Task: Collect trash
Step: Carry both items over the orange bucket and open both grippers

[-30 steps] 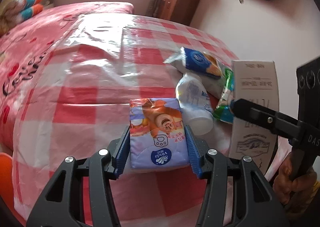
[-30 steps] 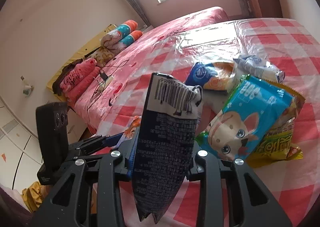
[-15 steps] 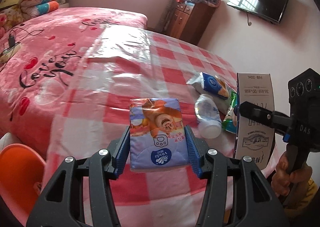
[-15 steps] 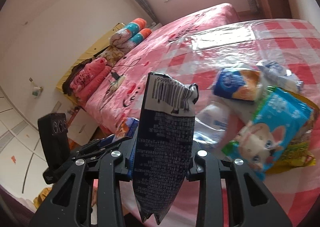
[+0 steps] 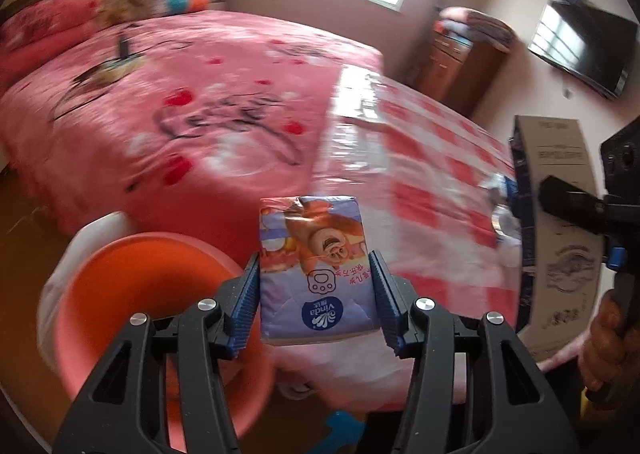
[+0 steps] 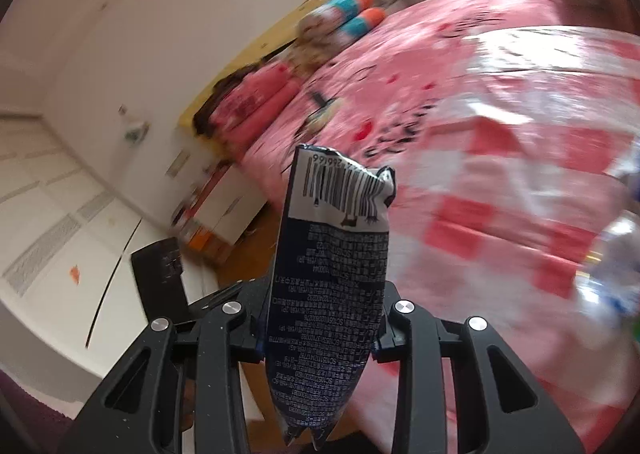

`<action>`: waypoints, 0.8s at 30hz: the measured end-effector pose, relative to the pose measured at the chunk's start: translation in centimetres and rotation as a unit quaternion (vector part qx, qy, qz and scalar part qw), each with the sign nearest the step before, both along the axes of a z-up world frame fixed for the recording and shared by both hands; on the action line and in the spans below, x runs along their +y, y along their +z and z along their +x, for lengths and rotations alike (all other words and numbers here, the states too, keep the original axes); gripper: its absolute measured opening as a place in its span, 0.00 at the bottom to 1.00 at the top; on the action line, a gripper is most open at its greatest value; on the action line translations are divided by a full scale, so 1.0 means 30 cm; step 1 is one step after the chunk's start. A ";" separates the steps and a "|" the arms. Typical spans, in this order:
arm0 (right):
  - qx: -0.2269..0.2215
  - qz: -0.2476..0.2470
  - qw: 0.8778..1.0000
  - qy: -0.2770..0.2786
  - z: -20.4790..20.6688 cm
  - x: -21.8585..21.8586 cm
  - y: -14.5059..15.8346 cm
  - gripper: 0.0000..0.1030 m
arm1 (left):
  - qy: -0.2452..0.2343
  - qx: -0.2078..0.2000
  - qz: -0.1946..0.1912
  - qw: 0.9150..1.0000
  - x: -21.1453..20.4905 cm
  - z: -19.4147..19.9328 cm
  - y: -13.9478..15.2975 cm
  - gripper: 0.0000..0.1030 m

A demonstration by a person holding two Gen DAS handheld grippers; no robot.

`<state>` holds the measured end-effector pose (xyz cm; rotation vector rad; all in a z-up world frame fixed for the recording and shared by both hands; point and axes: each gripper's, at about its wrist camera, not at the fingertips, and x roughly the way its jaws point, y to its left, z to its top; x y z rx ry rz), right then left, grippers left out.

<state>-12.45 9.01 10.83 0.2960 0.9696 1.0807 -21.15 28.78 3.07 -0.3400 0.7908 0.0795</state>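
Far left, left-wrist view: orange bin (image 5: 132,294) on the floor off the checkered bench's near-left corner, white liner at the rim. Looks empty as far as visible, so judging no drop made yet.

Left tool (image 5: 316,294) clamped on the tissue pack (image 5: 314,270), blue pads (image 5: 249,294) pressing both sides. Pack held in the air over the bench's near edge, just right of the bin rim, not above the opening yet.

Right of that: right tool (image 5: 568,206) closed on the carton (image 5: 560,222), held upright off the bench's right edge. In the right-wrist view, right tool (image 6: 320,338) grips the same carton (image 6: 332,278) low on its body, barcode end up.

Far right: bottle (image 6: 612,274) on the bench at frame edge, blurred; other wrappers hard to make out.

Progress, as a judgement: two items picked, none binned. Left to do: release both over the bin, then return for the bottle and the remaining wrappers on the bench's right side.

Versus half a second ago: left view swung left and down, bin now large and close instead of a sliver at the lower-left corner. Snack packs gone from both views. Right view also panned left, toward floor and wall. Heavy motion blur now. Grips unchanged on both items.
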 end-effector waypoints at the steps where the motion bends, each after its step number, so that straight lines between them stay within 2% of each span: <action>1: -0.003 -0.001 1.000 0.012 -0.011 0.036 0.004 0.35 | 0.015 0.003 0.000 1.000 0.033 -0.022 -0.006 0.52; 8: -0.011 -0.010 0.996 0.086 -0.079 0.319 0.005 0.35 | 0.096 0.019 -0.008 0.995 0.216 -0.156 -0.061 0.52; 12: -0.014 -0.023 0.993 0.113 -0.109 0.463 -0.015 0.37 | 0.135 0.031 -0.025 0.990 0.295 -0.216 -0.112 0.52; 14: -0.020 -0.047 0.992 0.117 -0.121 0.530 -0.049 0.46 | 0.151 0.043 -0.032 0.987 0.322 -0.231 -0.139 0.59; 16: -0.022 -0.070 0.991 0.111 -0.135 0.558 -0.080 0.74 | 0.172 0.059 -0.034 0.983 0.353 -0.250 -0.167 0.69; 17: -0.010 -0.078 0.992 0.103 -0.132 0.561 -0.105 0.78 | 0.178 0.062 -0.033 0.982 0.361 -0.258 -0.174 0.72; 19: 0.011 -0.075 0.992 0.098 -0.128 0.542 -0.136 0.78 | 0.184 0.063 -0.033 0.980 0.373 -0.274 -0.178 0.77; 22: 0.003 -0.093 0.993 0.069 -0.113 0.481 -0.151 0.84 | 0.192 0.062 -0.031 0.979 0.381 -0.276 -0.176 0.81; 24: -0.003 -0.091 0.994 0.058 -0.107 0.440 -0.148 0.84 | 0.190 0.060 -0.035 0.979 0.378 -0.271 -0.173 0.81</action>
